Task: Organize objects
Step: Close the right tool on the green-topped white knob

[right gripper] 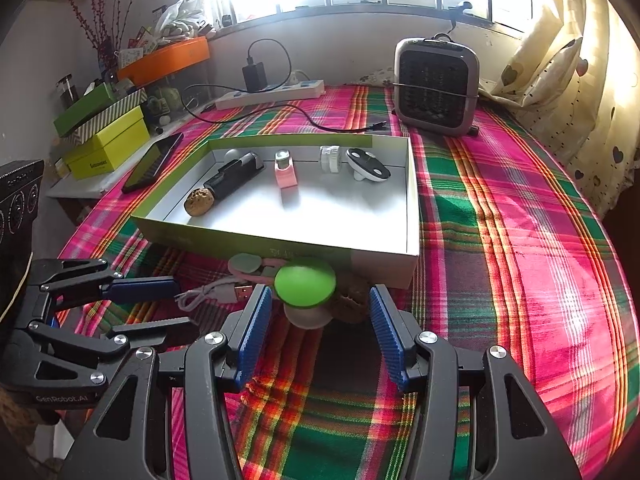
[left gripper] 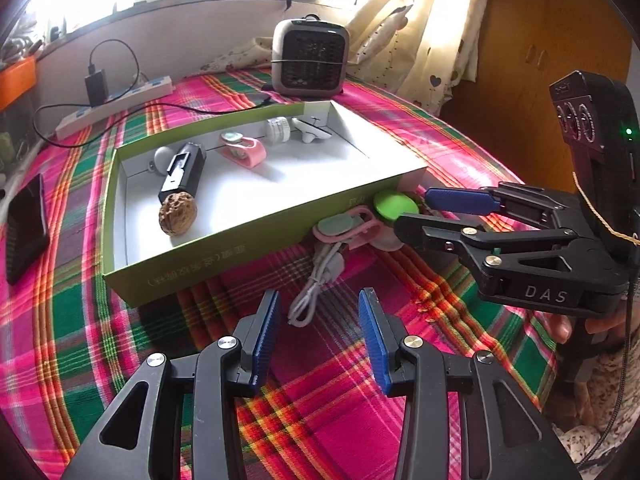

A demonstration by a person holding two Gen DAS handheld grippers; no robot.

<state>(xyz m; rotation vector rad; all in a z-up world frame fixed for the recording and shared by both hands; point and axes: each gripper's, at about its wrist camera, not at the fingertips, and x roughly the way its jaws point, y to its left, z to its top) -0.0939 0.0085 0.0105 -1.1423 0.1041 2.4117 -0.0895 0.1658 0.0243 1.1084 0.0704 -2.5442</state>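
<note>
Right tongs (right gripper: pixel 316 320), jaws apart and gripping nothing, point at the green disc (right gripper: pixel 305 282) lying just ahead of their tips against the box (right gripper: pixel 280 240) wall. Left tongs (left gripper: pixel 316 320), likewise released and empty, stand over the plaid-covered counter (left gripper: pixel 320 400), the white cable (left gripper: pixel 310 294) just beyond their tips.

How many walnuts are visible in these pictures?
2. One walnut lies inside the box. A second walnut lies outside on the cloth, behind the green disc. Others may be hidden.
</note>
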